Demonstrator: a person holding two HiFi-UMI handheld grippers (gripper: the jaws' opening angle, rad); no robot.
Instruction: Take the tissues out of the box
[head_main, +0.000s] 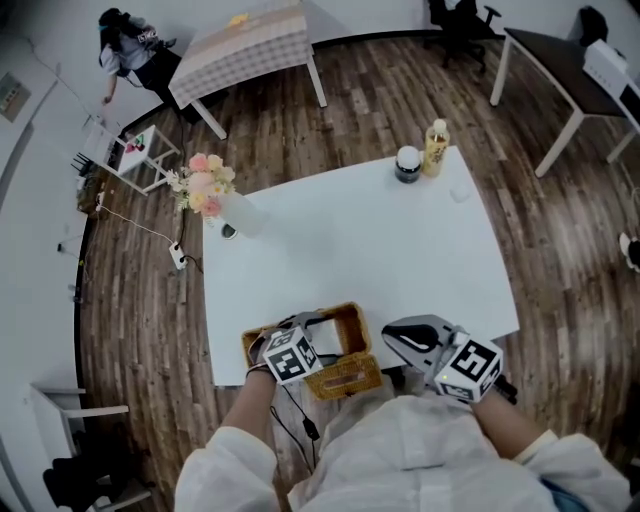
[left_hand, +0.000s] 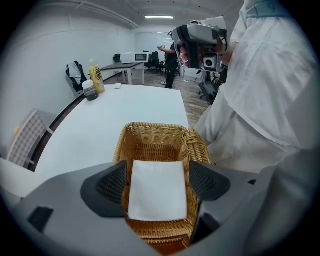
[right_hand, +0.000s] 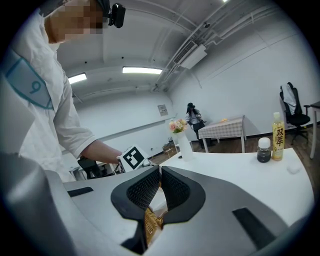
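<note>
A wicker tissue box (head_main: 345, 335) stands at the white table's (head_main: 400, 250) near edge, its lid folded down toward me. In the left gripper view the box (left_hand: 150, 137) holds a flat white stack of tissues (left_hand: 157, 202). My left gripper (left_hand: 157, 182) hovers just above the box with its jaws wide apart, the tissues lying below the gap and the pads pressing on nothing. In the head view it is the left gripper (head_main: 318, 322) over the box. My right gripper (head_main: 390, 335) is beside the box on its right, jaws shut with nothing between them (right_hand: 160, 172).
A vase of pink flowers (head_main: 215, 195) stands at the table's far left corner. A yellow bottle (head_main: 435, 148) and a dark jar (head_main: 407, 164) stand at the far right corner. A checked table (head_main: 245, 45), desks and chairs stand around the room, and a person is at the back left.
</note>
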